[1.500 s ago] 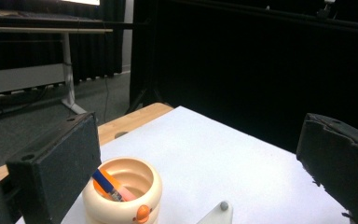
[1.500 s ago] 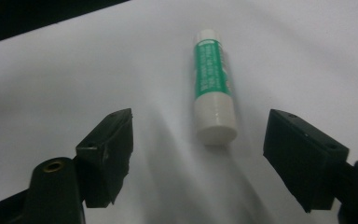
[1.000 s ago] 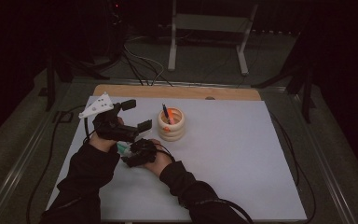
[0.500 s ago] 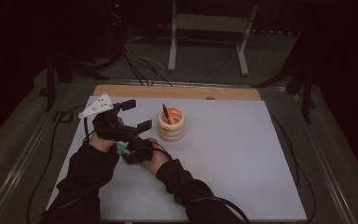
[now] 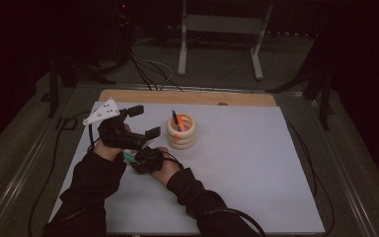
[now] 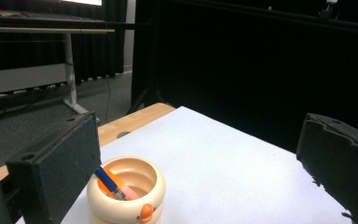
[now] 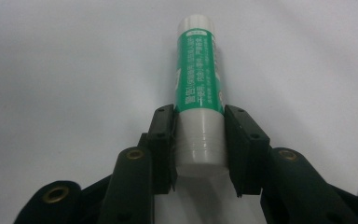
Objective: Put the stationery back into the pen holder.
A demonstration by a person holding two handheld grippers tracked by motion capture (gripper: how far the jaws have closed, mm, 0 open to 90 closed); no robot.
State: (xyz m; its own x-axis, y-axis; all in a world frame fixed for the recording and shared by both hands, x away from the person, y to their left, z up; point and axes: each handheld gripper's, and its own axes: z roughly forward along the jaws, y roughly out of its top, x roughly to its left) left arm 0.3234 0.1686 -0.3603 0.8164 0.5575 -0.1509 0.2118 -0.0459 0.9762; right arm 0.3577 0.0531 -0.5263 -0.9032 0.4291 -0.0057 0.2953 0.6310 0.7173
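A green and white glue stick (image 7: 199,93) lies on the white table, and my right gripper (image 7: 199,140) is shut on its lower white end. From above, the right gripper (image 5: 137,159) sits low at the table's left with the glue stick (image 5: 129,157) poking out to the left. My left gripper (image 5: 145,121) is held just above it, open, with nothing between its jaws. A cream ringed holder (image 5: 181,132) with a blue pen and an orange item stands to the right; the holder (image 6: 126,193) also lies ahead of the left gripper's spread jaws.
The white table surface (image 5: 256,163) stretches right and forward. A wooden strip (image 5: 187,97) runs along the far edge. Cables (image 5: 54,163) trail off the left side. A metal stand (image 5: 217,29) is on the floor beyond the table.
The right gripper has shifted slightly left and forward at the glue stick. The left gripper stays nearly where it was.
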